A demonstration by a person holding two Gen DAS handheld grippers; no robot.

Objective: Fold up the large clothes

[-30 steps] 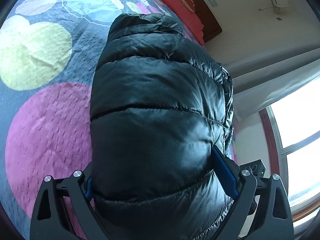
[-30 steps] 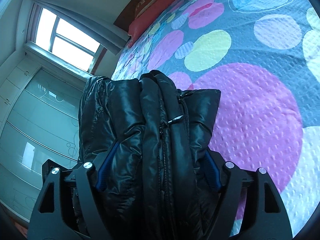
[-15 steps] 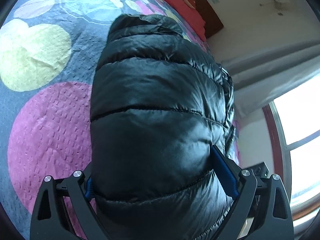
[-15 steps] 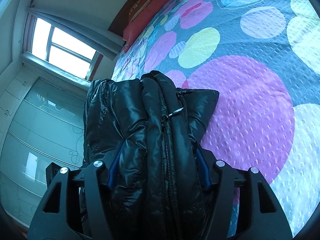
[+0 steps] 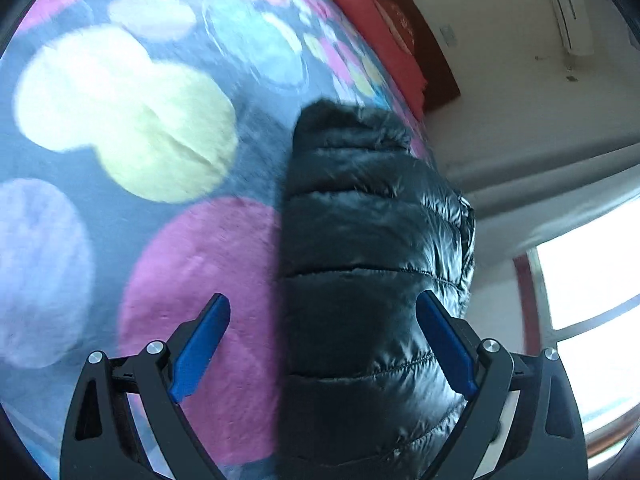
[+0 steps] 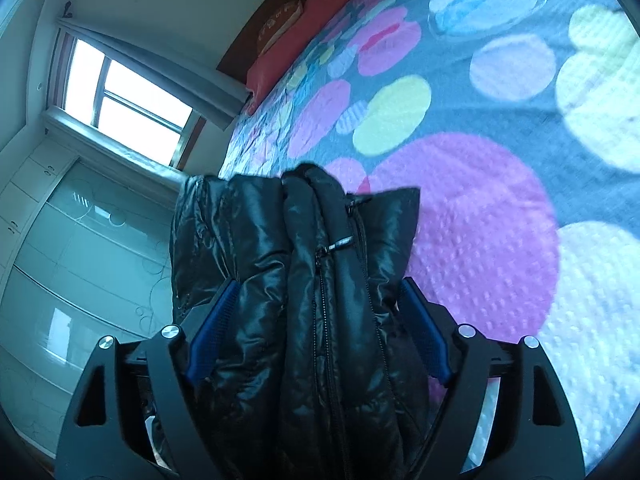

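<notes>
A shiny black quilted puffer jacket [image 5: 372, 264] lies folded in a thick bundle on the bed. In the left wrist view my left gripper [image 5: 322, 344] is open, its blue pads [image 5: 200, 344] spread wide; the jacket sits against the right pad only, with bedspread showing beside the left pad. In the right wrist view the jacket [image 6: 320, 280] shows its zipper and stacked layers. My right gripper [image 6: 316, 332] has its blue pads [image 6: 212, 328] pressed on both sides of the bundle, shut on it.
The bedspread [image 6: 480, 220] is grey with large pink, yellow, blue and white circles. Red pillows [image 5: 372, 16] and a dark headboard lie at the far end. A window [image 6: 120, 96] with grey curtain and a glass wardrobe [image 6: 80, 272] stand beside the bed.
My left gripper has opened and let go of the jacket, and shifted left so bedspread shows between the pads. My right gripper stays shut on the bundle.
</notes>
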